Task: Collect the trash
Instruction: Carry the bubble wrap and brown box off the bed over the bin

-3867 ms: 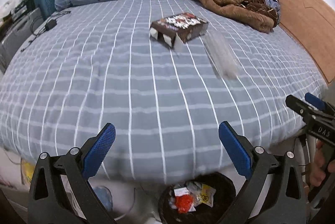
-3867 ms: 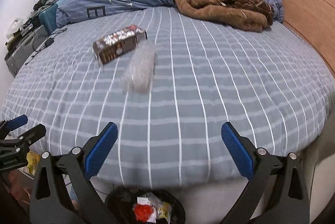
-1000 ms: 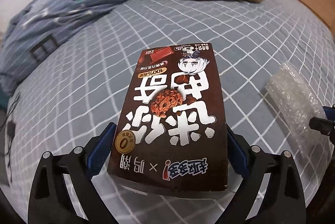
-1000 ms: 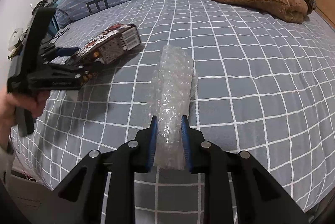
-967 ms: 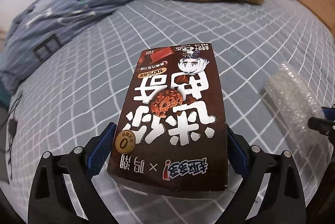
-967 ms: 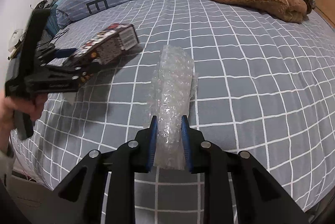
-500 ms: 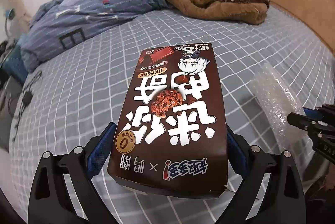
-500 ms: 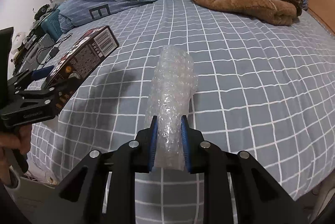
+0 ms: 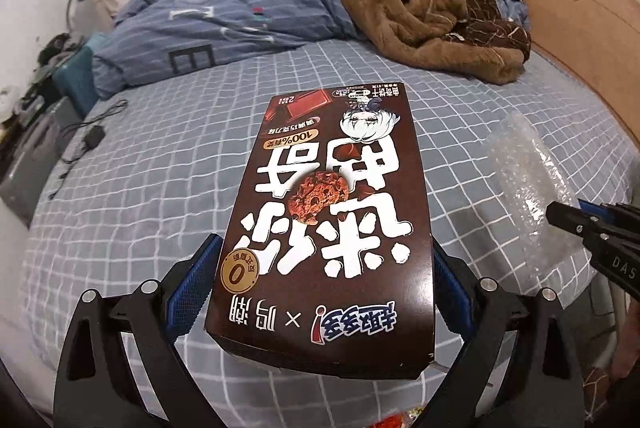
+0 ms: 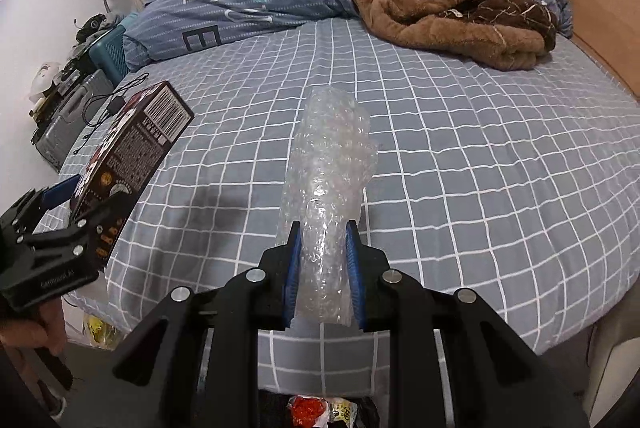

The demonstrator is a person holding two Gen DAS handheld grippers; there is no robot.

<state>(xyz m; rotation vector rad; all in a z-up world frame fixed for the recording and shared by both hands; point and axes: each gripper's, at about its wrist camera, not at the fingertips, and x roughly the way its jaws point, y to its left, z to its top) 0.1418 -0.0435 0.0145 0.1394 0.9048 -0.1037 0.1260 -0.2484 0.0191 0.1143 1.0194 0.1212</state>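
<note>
Clearly, "100%" on cookie box (image 9: pixel 328 224)

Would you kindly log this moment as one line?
left gripper: shut on cookie box | right gripper: shut on bubble wrap | both above bed

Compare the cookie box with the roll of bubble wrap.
The cookie box is a dark brown, printed, flat-sided carton; the bubble wrap is a clear, crinkled, soft roll. The box spreads the left gripper wide; the wrap sits pinched in the narrow right gripper. Both are held above the bed.
</note>
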